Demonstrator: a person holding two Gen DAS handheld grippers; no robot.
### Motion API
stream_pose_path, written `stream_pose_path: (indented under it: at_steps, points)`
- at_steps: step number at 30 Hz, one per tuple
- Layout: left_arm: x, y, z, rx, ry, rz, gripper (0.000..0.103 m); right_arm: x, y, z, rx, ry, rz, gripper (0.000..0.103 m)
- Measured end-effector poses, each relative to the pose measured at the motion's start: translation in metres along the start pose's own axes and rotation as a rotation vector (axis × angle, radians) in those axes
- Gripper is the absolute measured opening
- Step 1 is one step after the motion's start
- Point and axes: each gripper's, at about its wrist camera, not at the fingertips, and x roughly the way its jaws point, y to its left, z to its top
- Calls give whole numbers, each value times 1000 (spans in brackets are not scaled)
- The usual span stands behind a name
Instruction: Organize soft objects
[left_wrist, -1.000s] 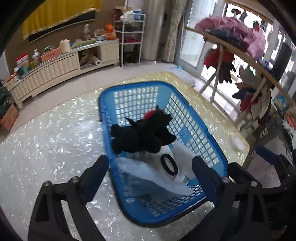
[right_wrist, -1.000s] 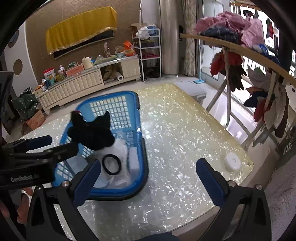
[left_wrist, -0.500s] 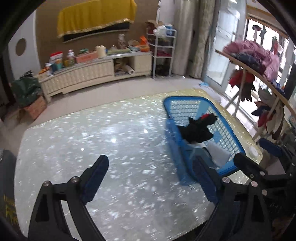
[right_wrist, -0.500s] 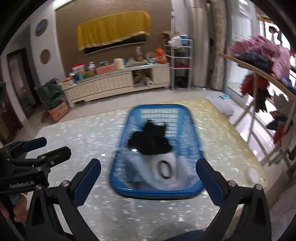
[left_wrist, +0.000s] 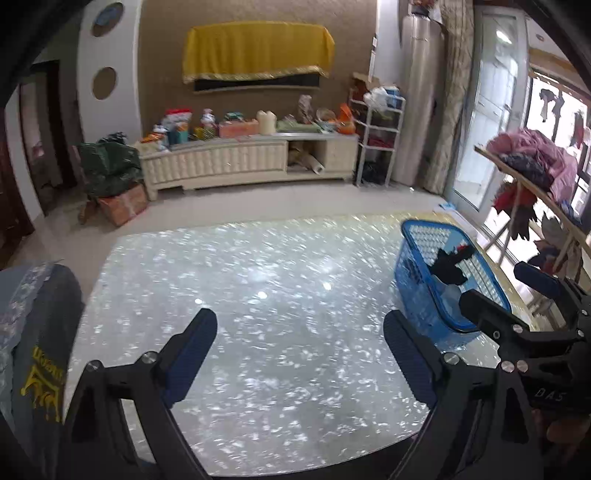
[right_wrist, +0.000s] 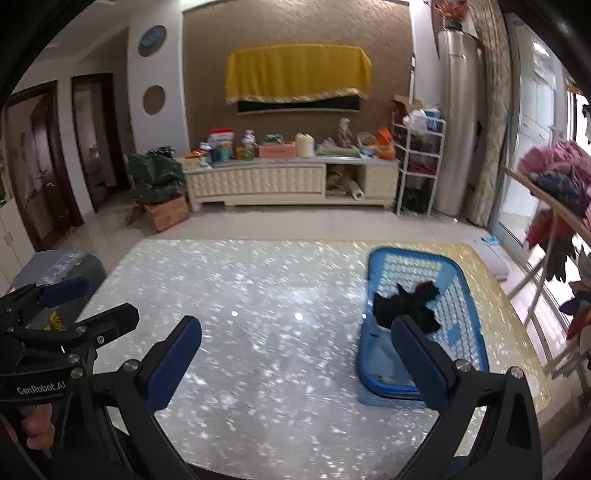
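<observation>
A blue plastic basket (left_wrist: 424, 291) (right_wrist: 472, 328) stands on the right side of the shimmering table (left_wrist: 266, 306) (right_wrist: 258, 317). A black soft toy with a red patch (left_wrist: 450, 267) (right_wrist: 404, 304) lies on top of pale items inside it. My left gripper (left_wrist: 299, 338) hangs open over the bare table, left of the basket, with nothing between its fingers. My right gripper (right_wrist: 295, 345) is open too and empty, its right finger (right_wrist: 417, 354) overlapping the basket's near end. Each view shows the other gripper at its edge.
A grey chair back with yellow print (left_wrist: 40, 354) stands at the table's left edge. A wooden rack hung with clothes (left_wrist: 535, 162) (right_wrist: 557, 184) is on the right. A cream sideboard (left_wrist: 243, 162) and a white shelf unit (right_wrist: 419, 166) line the far wall.
Both grippers have pulled back and risen from above the basket, which has shifted to the right of both views. More bare table shows. Both stay open and empty.
</observation>
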Motion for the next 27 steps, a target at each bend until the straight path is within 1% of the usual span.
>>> stream_pose_path:
  at_steps: [1,3,7,12,15,21,27]
  points:
    - [-5,3,0,-5,-8,10,91,-4,5,2,-5,-12,9,103]
    - [-23,13,-1,-28,-50,39,91,-12,14,7,-19,-44,18,103]
    - [-61,28,0,-68,-142,46,91,-32,30,11,-50,-111,23,103]
    - [-90,35,-3,-81,-222,86,91,-47,41,13,-60,-176,43,103]
    - [-98,35,-6,-70,-235,101,91,-50,43,11,-62,-190,50,103]
    - [-106,36,-13,-82,-248,106,91,-52,40,8,-58,-200,50,103]
    - [-110,32,-18,-56,-250,118,91,-54,40,7,-57,-207,35,103]
